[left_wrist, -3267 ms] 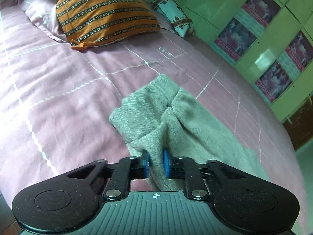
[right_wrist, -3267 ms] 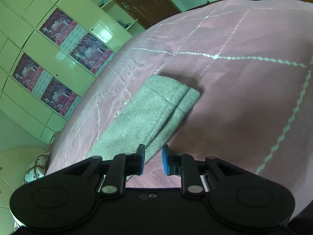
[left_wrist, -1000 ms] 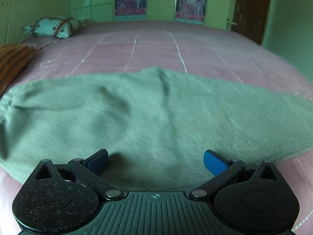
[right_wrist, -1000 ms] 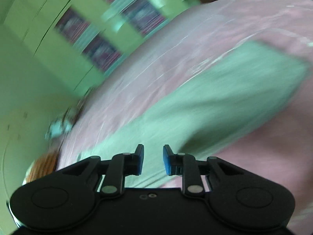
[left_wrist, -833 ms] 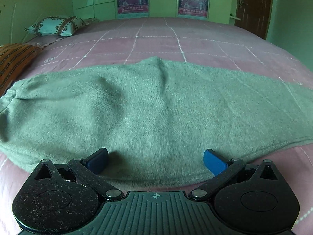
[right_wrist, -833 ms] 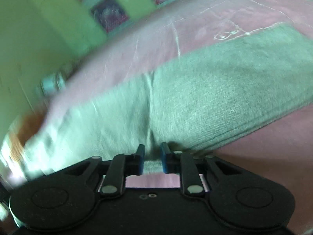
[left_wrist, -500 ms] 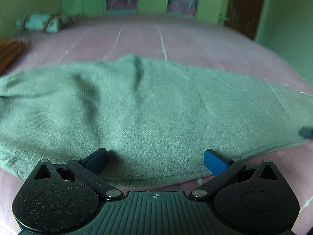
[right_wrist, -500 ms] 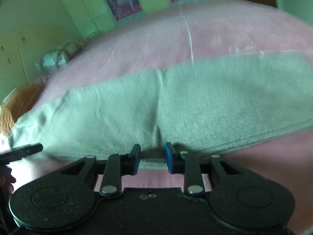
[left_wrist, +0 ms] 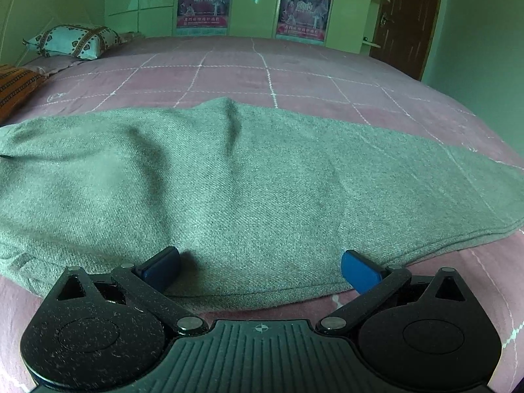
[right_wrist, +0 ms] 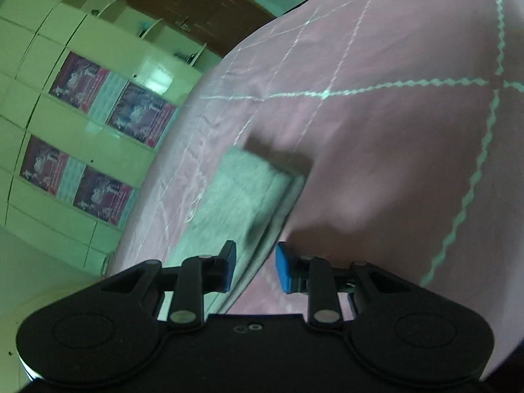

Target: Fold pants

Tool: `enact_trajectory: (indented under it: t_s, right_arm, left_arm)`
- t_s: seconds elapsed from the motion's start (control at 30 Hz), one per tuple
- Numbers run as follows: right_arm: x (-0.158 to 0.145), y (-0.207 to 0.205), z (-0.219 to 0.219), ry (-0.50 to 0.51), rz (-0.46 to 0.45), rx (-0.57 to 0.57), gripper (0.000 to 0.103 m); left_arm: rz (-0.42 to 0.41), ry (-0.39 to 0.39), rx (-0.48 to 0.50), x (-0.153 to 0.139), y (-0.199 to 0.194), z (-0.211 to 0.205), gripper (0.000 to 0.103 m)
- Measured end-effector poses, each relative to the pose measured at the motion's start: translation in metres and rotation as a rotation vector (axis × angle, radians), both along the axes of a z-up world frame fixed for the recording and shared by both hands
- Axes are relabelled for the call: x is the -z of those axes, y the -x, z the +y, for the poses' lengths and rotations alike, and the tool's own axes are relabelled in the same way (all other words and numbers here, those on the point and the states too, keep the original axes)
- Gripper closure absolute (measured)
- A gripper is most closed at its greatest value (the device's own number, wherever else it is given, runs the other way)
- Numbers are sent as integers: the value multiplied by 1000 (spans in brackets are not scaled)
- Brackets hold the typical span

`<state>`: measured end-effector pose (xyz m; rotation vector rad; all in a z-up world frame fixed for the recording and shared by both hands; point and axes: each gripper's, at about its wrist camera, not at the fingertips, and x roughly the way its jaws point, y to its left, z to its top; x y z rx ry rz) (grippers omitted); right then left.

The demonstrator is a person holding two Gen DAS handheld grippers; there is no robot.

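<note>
Bed: the pink quilted bedspread [left_wrist: 294, 75] fills the field ahead of both grippers and carries the garment; it gives a broad flat surface for folding.
Wardrobe: pale doors with posters [left_wrist: 203, 0] stand beyond the far side of the bed, straight ahead of the left gripper and up to the left of the right one.
Pants: the grey knit pants [left_wrist: 249, 180] lie flat on the bed directly in front of the left gripper, running far out to its left and right as one long strip, apparently folded lengthwise, leg on leg. In the right wrist view the pants [right_wrist: 242, 196] run forward from the gripper to a squared end ahead, blurred by motion.
Pillows: a light patterned pillow [left_wrist: 75, 41] sits far ahead to the left of the left gripper, with an orange striped pillow [left_wrist: 13, 85] at the left edge.
Left gripper: the left gripper [left_wrist: 260, 267] has its fingers spread wide and low, straddling the near edge at about the strip's middle and holding nothing; it seems placed to pin or mark the next crease.
Right gripper: the right gripper [right_wrist: 255, 267] has a narrow gap between its fingers, with the long edge of the pants passing into that gap; whether it pinches the cloth cannot be told.
Next step, as a judgement: one end probably gets carried over toward the other, halving the length.
</note>
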<state>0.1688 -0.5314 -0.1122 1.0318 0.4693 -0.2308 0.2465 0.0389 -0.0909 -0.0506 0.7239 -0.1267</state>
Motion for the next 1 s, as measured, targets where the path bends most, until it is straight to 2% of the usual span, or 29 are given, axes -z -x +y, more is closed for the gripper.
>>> enact_trajectory:
  t_s: [0.07, 0.13, 0.17, 0.23, 0.3, 0.33, 0.4, 0.47, 0.53, 0.6, 0.7, 0.73, 0.8, 0.83, 0.87, 0.93, 1.0]
  right_arm:
    - [4, -11, 2, 5, 10, -6, 90]
    - [-1, -20, 9, 37, 22, -25, 102]
    - [-9, -18, 10, 79, 17, -45, 102]
    - [-28, -1, 10, 123, -65, -40, 103]
    - [-25, -1, 12, 156, -28, -15, 103]
    - [-12, -4, 11, 138, 21, -6, 103]
    - [7, -1, 9, 91, 2, 9, 103]
    - [5, 5, 10, 76, -17, 6, 103]
    - [4, 8, 6, 58, -30, -10, 102]
    - [6, 7, 2, 47, -45, -27, 102]
    - [7, 9, 1, 50, -52, -30, 102]
    - [3, 5, -2, 55, -49, -32, 101]
    - [2, 1, -3, 55, -52, -38, 101]
    - [3, 1, -4, 48, -56, -42, 101]
    - [3, 2, -6, 39, -62, -46, 101]
    - [2, 9, -9, 23, -75, -49, 96]
    - [-3, 20, -9, 48, -103, -48, 91]
  left_arm:
    - [-3, 1, -3, 1, 0, -1, 0]
    - [-5, -2, -6, 1, 0, -1, 0]
    - [-6, -3, -5, 1, 0, -1, 0]
    - [-7, -3, -5, 1, 0, -1, 0]
    - [-9, -2, -8, 2, 0, -1, 0]
    - [-13, -1, -9, 2, 1, -1, 0]
    - [-20, 9, -11, 0, 3, 1, 0]
    - [-33, 40, -48, -7, 8, 2, 0]
    - [-53, 108, -83, -16, 10, -4, 0]
    - [-71, 137, -62, -25, 6, -28, 0]
    - [-80, 77, -18, -34, -3, -83, 0]
    - [-58, 49, -6, -33, -7, -100, 0]
    - [46, -1, 35, -13, -20, -125, 0]
    - [42, -42, 30, -5, -20, -132, 0]
    - [27, -46, 30, -6, -20, -133, 0]
    - [10, -3, 33, -16, -21, -123, 0]
    - [-30, -16, 4, -28, -28, -105, 0]
